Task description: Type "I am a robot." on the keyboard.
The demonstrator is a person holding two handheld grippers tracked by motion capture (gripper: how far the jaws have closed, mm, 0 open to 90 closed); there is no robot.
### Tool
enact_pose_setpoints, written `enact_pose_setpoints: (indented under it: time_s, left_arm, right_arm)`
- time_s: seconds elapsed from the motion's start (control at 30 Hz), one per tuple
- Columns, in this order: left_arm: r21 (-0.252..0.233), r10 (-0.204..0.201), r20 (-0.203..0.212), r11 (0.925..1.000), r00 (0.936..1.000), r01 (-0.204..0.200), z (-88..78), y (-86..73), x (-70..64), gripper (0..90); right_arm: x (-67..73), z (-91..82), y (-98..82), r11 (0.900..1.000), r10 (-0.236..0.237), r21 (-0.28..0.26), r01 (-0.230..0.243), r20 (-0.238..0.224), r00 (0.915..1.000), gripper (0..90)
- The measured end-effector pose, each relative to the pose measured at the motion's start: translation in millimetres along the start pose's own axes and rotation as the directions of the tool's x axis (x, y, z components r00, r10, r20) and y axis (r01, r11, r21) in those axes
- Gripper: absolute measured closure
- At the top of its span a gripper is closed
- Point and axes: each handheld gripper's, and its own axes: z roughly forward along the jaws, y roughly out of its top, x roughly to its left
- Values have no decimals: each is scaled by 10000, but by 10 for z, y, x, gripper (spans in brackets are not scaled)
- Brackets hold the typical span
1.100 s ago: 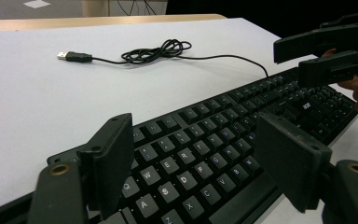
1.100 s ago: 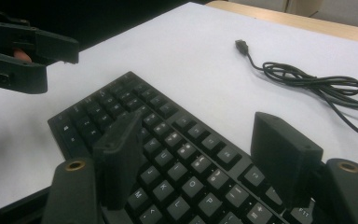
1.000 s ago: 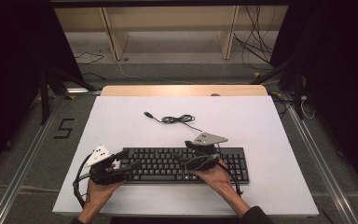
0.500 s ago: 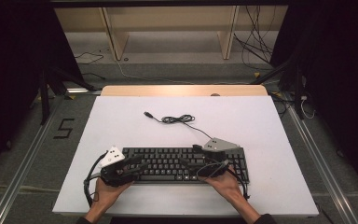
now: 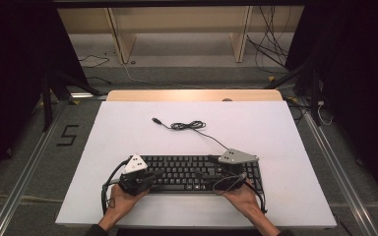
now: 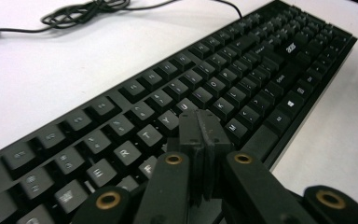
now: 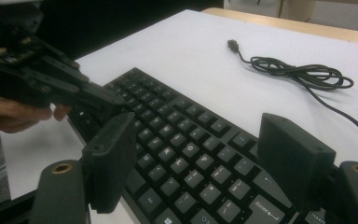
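Note:
A black keyboard (image 5: pixel 197 173) lies near the table's front edge, and its cable (image 5: pixel 187 126) is coiled behind it on the white top. My left gripper (image 5: pixel 155 173) is over the keyboard's left part. In the left gripper view its jaws (image 6: pixel 200 123) have just been closing and now stand shut with nothing between them, tips just above the letter keys (image 6: pixel 149 135). My right gripper (image 5: pixel 210 173), with its grey plate (image 5: pixel 237 157), hovers over the keyboard's right half. Its jaws (image 7: pixel 200 154) stand open, have just been opening a little, and hold nothing. It faces the left gripper (image 7: pixel 51 79).
The keyboard's USB plug (image 5: pixel 155 119) lies loose on the white table top (image 5: pixel 285 137). A wooden strip (image 5: pixel 192 95) runs along the table's far edge. Cables trail on the floor behind it. A person's hands (image 5: pixel 241 199) come in from the near edge.
The left gripper has moved right onto the keyboard's left part, and its jaws have gone from open to shut. The right gripper has shifted right and a little nearer.

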Motion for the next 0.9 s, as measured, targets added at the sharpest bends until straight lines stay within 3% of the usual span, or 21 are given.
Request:
enact_pose_setpoints:
  time_s: [0.23, 0.9]
  left_arm:
    - [622, -8, 90, 9981, 10000, 2, 106, -21, 1, 892]
    - [1095, -262, 273, 9937, 9993, 231, 196, -48, 6, 894]
  right_arm:
    - [27, -38, -13, 9999, -81, -150, 81, -1, 10000, 272]
    - [53, -31, -24, 9999, -117, -77, 116, -110, 9999, 272]
